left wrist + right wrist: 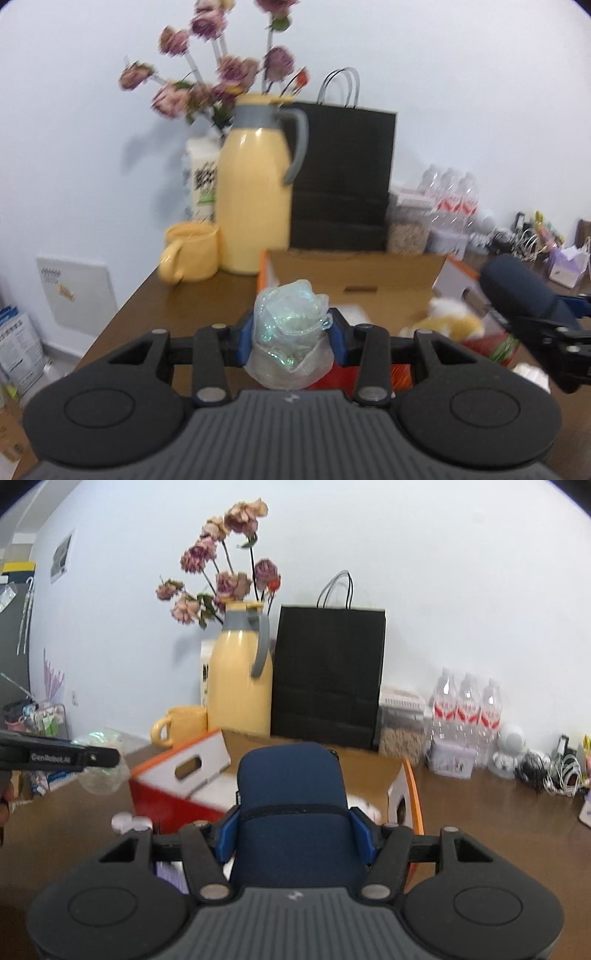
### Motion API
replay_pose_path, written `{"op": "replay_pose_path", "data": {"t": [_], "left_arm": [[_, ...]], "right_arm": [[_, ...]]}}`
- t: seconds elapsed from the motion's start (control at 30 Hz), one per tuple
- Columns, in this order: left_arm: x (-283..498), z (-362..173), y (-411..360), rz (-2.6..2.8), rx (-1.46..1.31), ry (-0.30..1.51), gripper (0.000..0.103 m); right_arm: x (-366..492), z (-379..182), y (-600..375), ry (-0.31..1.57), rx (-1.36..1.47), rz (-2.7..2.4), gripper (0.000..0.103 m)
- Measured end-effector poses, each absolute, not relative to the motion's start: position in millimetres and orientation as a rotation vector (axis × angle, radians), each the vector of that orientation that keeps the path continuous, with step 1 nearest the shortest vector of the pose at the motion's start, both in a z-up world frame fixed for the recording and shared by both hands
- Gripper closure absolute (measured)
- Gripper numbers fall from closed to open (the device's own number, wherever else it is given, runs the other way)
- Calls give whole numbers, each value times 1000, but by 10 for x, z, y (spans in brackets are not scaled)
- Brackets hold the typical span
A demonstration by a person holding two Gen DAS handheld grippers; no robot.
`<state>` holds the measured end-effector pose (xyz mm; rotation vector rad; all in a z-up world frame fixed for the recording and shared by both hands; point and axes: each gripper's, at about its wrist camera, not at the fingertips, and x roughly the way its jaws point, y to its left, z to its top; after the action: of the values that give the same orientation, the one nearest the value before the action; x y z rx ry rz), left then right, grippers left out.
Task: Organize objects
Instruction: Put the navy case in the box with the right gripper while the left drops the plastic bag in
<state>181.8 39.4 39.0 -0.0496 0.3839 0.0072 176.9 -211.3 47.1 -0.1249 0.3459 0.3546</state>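
My left gripper (292,336) is shut on a crumpled clear iridescent plastic wrap (291,332), held above the near edge of an open orange and white cardboard box (354,273). The same wrap (101,764) shows at the left of the right wrist view, behind the left gripper's black finger. My right gripper (293,834) is shut on a dark blue soft case (291,805), which hangs over the box (181,771); this case (517,288) enters the left wrist view from the right. A yellow and white plush toy (447,321) lies inside the box.
At the back of the brown table (147,314) stand a yellow mug (188,254), a yellow thermos jug (255,199), dried pink flowers (207,81) and a black paper bag (343,177). Water bottles (467,709), a lavender tub (452,760) and tangled cables (550,768) line the right wall.
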Motion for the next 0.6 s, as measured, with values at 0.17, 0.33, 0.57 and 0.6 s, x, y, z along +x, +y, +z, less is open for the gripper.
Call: {"op": "replay_pose_path", "data": {"t": [0.17, 0.33, 0.57, 0.6], "left_arm": [[2096, 541, 167, -27, -53, 349, 62], [2423, 553, 18, -30, -76, 349, 62], [2896, 419, -71, 34, -97, 381, 62], [2975, 393, -86, 44, -94, 388, 62]], "right_arm": [[2110, 620, -1983, 313, -117, 341, 43], [2528, 617, -1837, 338, -111, 320, 43], [3093, 476, -1643, 392, -98, 291, 43], [3167, 456, -1611, 395, -99, 287, 43]]}}
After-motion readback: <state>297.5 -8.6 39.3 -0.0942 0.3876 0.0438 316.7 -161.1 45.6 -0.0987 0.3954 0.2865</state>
